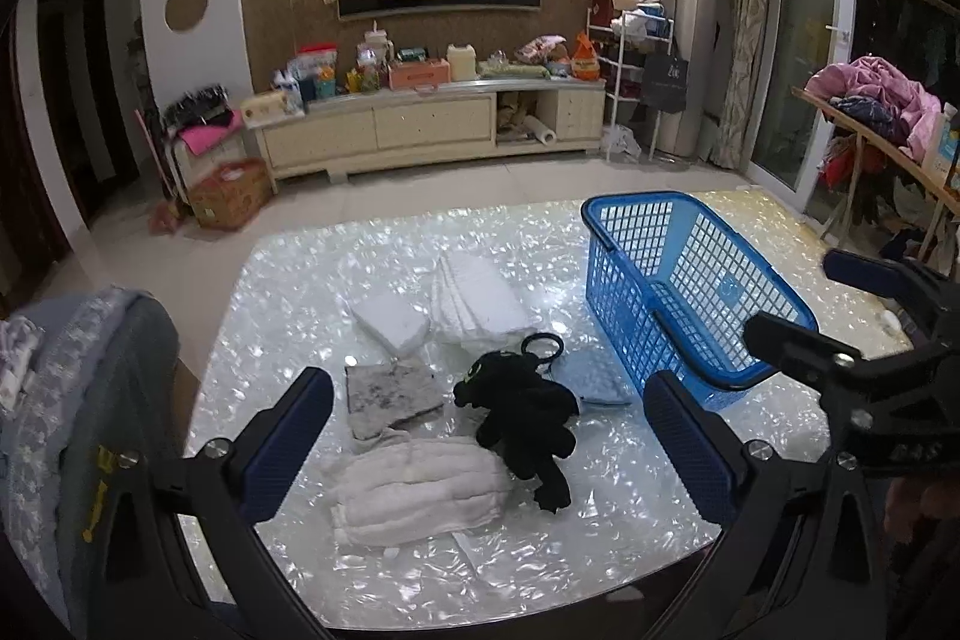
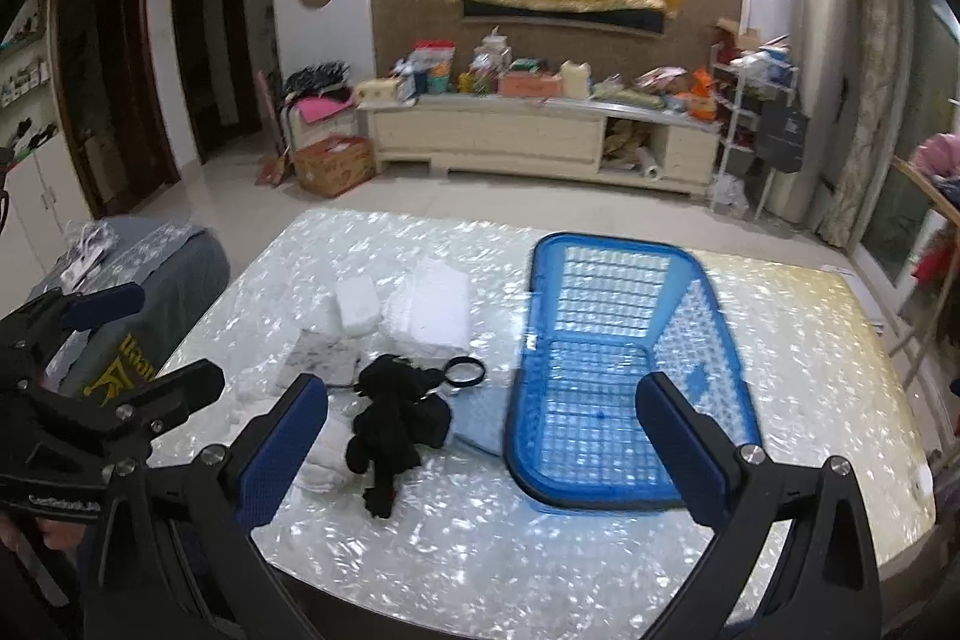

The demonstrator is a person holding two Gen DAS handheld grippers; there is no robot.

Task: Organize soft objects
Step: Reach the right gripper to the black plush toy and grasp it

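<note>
Hovering above worktop, both tongs spread wide, grasping nothing: left tongs over soft pile, right tongs between pile and blue basket. Basket looks bare inside, so sorting judged not yet begun. In left view, black plush toy at centre; white folded towel at 7 o'clock from it, basket at 2 o'clock. Next move calls for descent and pinch on plush body, then carry to basket.

We see the basket on the table's right; plush toy just left of it, towels in front & behind, cabinet beyond.
</note>
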